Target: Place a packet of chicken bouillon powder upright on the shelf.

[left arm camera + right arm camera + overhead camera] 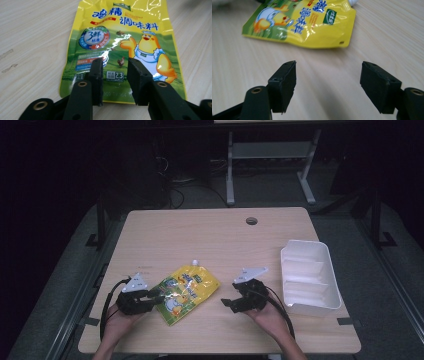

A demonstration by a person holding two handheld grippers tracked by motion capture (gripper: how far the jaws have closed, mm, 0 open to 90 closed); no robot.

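High view: the yellow pouch (186,291) lies flat near the table's (210,235) front edge, left of centre, with bare wood all round. The left gripper (152,296) sits at the pouch's lower-left end; in the left gripper view its jaws straddle the bottom hem, narrowed, though I cannot tell whether the pads press it. The right gripper (226,302) hovers just right of the pouch, jaws spread wide over bare wood. The white tray (309,276) sits well apart by the right edge.
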